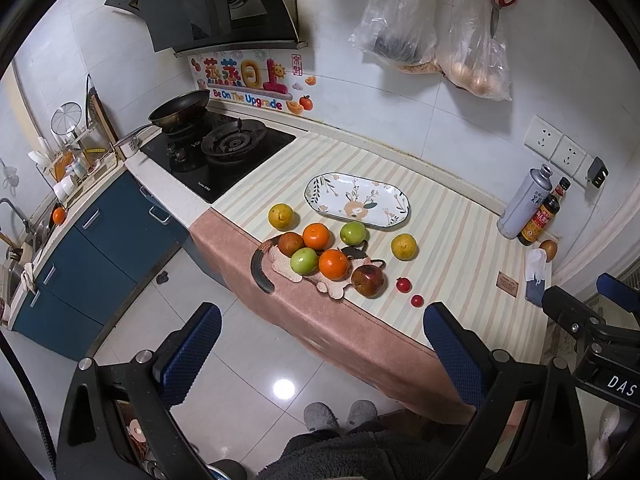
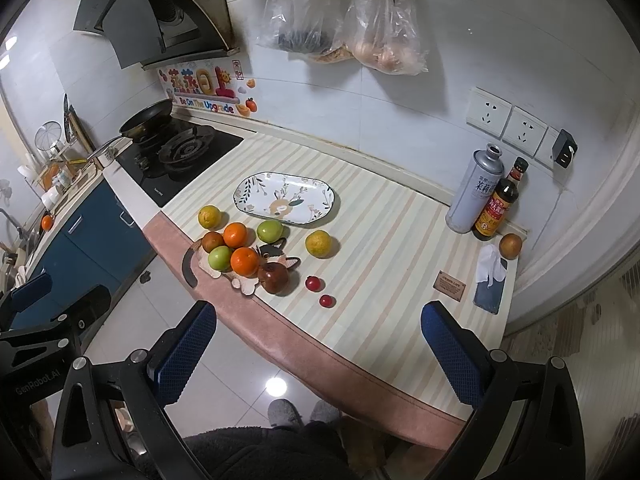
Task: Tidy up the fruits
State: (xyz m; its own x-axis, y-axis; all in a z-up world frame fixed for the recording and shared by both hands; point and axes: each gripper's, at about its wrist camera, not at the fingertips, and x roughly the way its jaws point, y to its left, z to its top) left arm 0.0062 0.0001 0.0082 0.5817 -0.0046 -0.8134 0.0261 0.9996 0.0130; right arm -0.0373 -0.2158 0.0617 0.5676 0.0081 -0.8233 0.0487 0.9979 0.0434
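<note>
While both blue-padded grippers hang above the glossy tiled floor short of the counter, the left gripper (image 1: 322, 356) and the right gripper (image 2: 318, 354) each hold their fingers wide apart and empty. "GenRobot.AI" shows on the left tool's body in the right view, "DAS" on the right tool's in the left view. Nearest on the striped cream tablecloth (image 2: 384, 248) lie two small red cherry tomatoes (image 2: 327, 301), then a dark red apple (image 2: 273, 278) touching the cluster of oranges and green fruits (image 2: 234, 249) on a cat-shaped mat. Beyond sits the empty oval floral plate (image 2: 286, 199). The far wall sticker (image 2: 206, 106) reads "Be On The Upgrade".
</note>
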